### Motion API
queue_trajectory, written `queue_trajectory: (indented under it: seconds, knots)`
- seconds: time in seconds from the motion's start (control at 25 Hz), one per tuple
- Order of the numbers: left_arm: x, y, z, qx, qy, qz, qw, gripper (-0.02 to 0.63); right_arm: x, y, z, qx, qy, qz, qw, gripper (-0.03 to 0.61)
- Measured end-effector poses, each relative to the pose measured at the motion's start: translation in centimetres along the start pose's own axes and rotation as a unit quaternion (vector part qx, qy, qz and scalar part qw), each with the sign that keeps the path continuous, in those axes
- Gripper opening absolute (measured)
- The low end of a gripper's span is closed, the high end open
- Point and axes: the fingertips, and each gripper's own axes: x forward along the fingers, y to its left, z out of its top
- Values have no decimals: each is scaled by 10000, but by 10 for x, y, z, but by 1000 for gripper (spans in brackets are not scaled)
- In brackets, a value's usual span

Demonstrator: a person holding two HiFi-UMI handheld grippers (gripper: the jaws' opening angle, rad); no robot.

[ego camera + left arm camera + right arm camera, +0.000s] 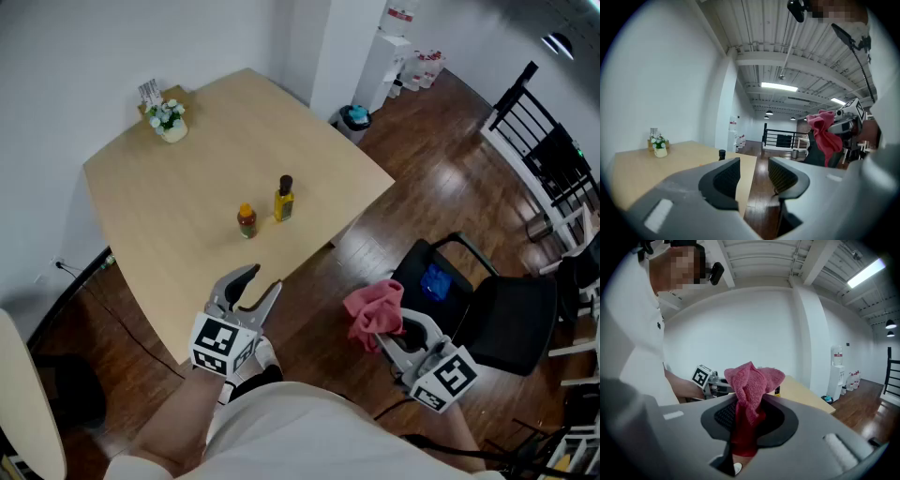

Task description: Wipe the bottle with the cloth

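Two small bottles stand near the middle of the light wooden table (159, 206): a yellow bottle with a dark cap (283, 200) and a shorter orange-capped bottle (247, 220). My left gripper (257, 285) hovers at the table's near edge, open, nothing between its jaws. In the left gripper view only the dark cap (722, 153) of the yellow bottle shows past the left jaw. My right gripper (392, 334) is off the table, over the wood floor, shut on a bunched pink cloth (373, 311). The pink cloth (752, 385) sticks up out of its jaws.
A small white pot of flowers (169, 120) sits at the table's far corner. A black chair (487, 305) with a blue item on it stands right of my right gripper. A water dispenser (386, 52) and a bin (353, 119) are beyond the table.
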Motion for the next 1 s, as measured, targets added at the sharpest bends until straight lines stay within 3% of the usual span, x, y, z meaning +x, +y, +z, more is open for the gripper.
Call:
queue_trajectory:
  seconds: [0.24,0.6,1.0]
  knots:
    - [55,56,4,183,-22,-107,9998,207,62,-25,8,-5,84,-40,10000,87]
    - [140,109,-14,-82,155,427,9989,233,110,-62,22,-69,349,286,9990,87]
    - [230,158,-36,-188,432,1655,9851,253,119,-172,41,-278,319,745,9963,87]
